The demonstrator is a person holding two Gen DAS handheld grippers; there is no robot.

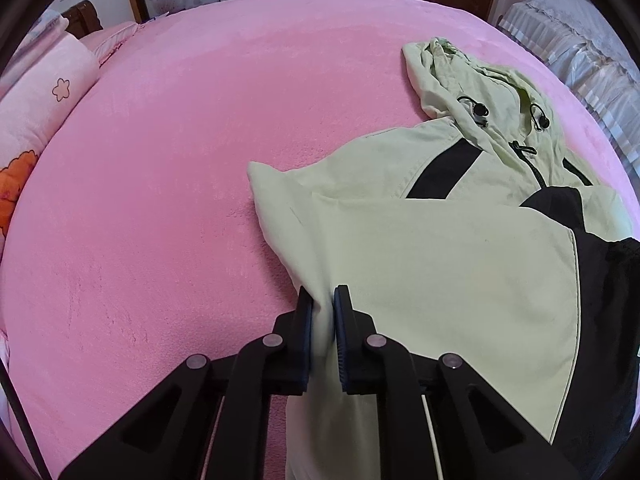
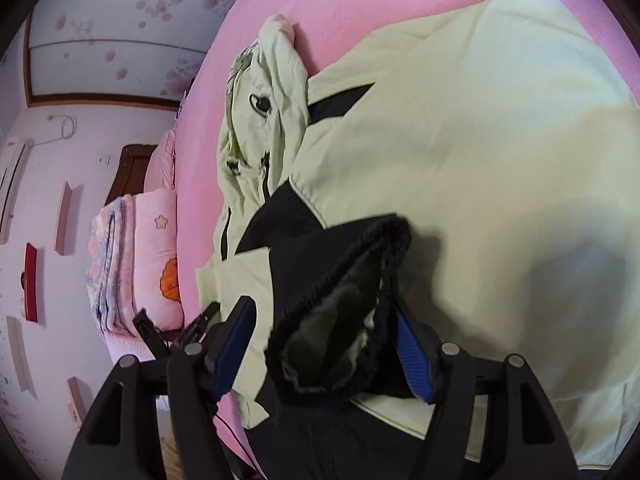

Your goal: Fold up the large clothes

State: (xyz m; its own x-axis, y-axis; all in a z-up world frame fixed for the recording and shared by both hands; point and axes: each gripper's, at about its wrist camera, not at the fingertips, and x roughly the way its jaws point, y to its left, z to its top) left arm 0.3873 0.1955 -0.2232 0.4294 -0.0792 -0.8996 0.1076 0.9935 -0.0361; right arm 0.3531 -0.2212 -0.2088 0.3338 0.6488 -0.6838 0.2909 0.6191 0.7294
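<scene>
Left wrist view: left gripper (image 1: 323,300) clamps the jacket's (image 1: 440,264) side fold; body runs away rightward toward the hood (image 1: 460,80).
Right gripper (image 2: 326,320): jaws apart, astride the black cuff (image 2: 340,312), not pinching.

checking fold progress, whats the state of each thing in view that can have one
jacket: lying on the bed, partly folded, a sleeve laid across the body
hood: spread flat, not tucked in
zipper: closed at the collar
black cuff: gaping open between the right jaws
left gripper: shut on a fold of the jacket
right gripper: open, around the cuff
pink blanket: spread smooth
</scene>
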